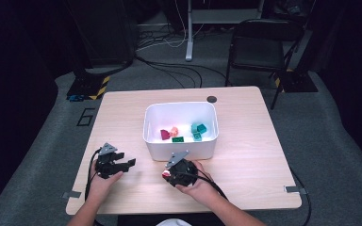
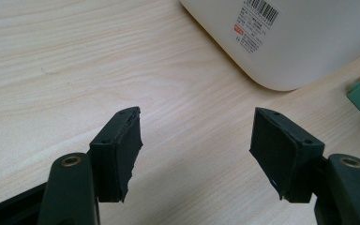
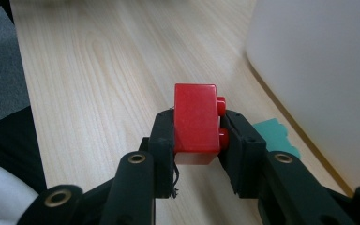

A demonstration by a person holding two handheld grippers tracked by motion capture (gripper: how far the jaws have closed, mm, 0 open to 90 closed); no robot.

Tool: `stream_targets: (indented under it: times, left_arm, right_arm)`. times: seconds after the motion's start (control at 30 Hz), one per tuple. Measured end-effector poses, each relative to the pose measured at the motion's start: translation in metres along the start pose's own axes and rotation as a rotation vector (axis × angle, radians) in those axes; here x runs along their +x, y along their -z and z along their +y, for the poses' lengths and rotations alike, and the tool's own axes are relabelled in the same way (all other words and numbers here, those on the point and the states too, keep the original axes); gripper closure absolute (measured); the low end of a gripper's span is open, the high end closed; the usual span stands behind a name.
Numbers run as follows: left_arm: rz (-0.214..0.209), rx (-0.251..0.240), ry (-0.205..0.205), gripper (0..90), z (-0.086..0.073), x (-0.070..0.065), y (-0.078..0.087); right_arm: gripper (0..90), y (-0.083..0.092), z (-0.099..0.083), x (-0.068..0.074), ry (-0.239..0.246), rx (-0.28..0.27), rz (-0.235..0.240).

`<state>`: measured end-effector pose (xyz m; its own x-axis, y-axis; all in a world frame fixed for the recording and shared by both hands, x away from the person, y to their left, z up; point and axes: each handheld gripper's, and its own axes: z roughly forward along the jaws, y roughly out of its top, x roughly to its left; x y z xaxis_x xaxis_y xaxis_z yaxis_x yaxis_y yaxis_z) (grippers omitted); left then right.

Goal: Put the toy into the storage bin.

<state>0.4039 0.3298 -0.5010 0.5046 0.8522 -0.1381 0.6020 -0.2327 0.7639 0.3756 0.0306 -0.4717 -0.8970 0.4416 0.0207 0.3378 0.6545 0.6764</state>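
My right gripper (image 3: 198,136) is clamped on the red brick (image 3: 196,123), low over the table just beside the bin (image 1: 180,143). Left gripper (image 2: 197,140) gapes, empty. Risk: the brick clips the bin wall if I don't lift enough, or twists out since studs face one pad.

Right gripper (image 3: 197,133) fingers clamp shut (left gripper (image 2: 194,150) gapes wide).

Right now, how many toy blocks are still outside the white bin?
2. A red block is clamped in the right gripper; a teal block lies on the table beside the white bin. Others may be hidden.
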Motion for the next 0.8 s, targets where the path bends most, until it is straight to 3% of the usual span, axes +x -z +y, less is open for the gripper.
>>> stream_targets:
  times: [0.3, 0.8]
  left_arm:
    - [-0.003, 0.002, 0.000, 33.5, 0.001, 0.000, -0.001]
    - [-0.007, 0.000, 0.000, 33.6, 0.002, -0.001, -0.003]
  right_arm:
    - [66.5, 0.022, 0.008, -0.006, -0.029, -0.009, 0.007]
    - [66.5, 0.057, 0.025, -0.014, -0.018, -0.044, 0.015]
